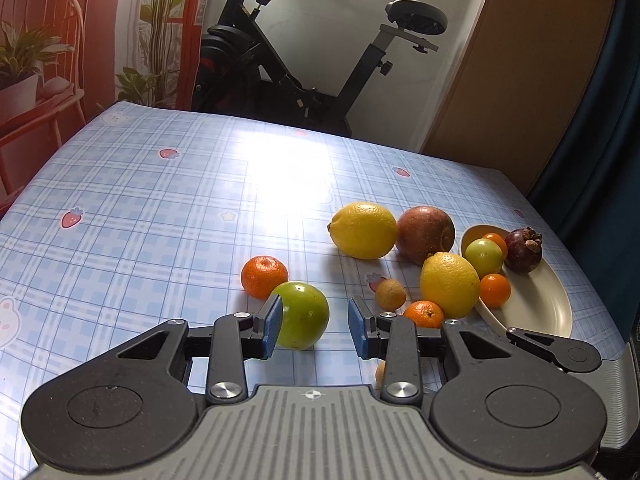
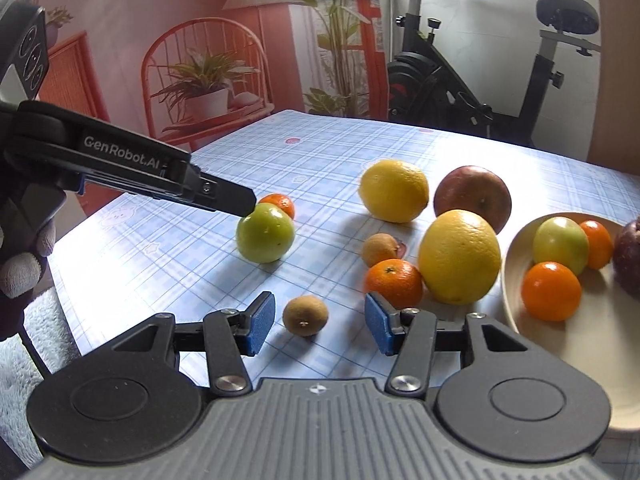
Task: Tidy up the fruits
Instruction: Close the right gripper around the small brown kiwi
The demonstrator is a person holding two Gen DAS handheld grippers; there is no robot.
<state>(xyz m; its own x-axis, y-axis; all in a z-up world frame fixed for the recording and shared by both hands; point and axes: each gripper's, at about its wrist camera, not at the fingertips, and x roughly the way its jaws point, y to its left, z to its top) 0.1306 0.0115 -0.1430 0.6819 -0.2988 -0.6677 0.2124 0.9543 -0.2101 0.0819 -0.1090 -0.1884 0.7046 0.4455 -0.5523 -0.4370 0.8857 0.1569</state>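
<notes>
A: Hovering over the table [image 1: 160, 208], the left hand-held gripper [image 1: 314, 326] has its blue pads spread, and the big green fruit [image 1: 302, 314] sits just ahead of them, nearer the left pad, which overlaps its edge; I cannot tell whether that pad touches it. Nothing is pinched.

B: And past it?

A: A mandarin [image 1: 264, 276] lies just behind the green fruit, touching it. Ahead and to the right of the jaws sit a small brown fruit [image 1: 391, 293], another mandarin [image 1: 424, 314], two lemons [image 1: 363, 230] and a reddish round fruit [image 1: 426, 234]. Farther right, the cream plate [image 1: 536, 304] holds a small green fruit, two small orange ones and a dark purple one.

B: From the right wrist?

A: The right hand-held gripper [image 2: 320, 318] is also spread, empty, low over the table. A second small brown fruit [image 2: 305, 315] lies on the cloth between its pads, clear of both. Ahead to the left, the left hand-held gripper's finger [image 2: 224, 196] rests against the top of the green fruit, a gloved hand [image 2: 24, 256] behind it. The plate is at the right edge.
</notes>
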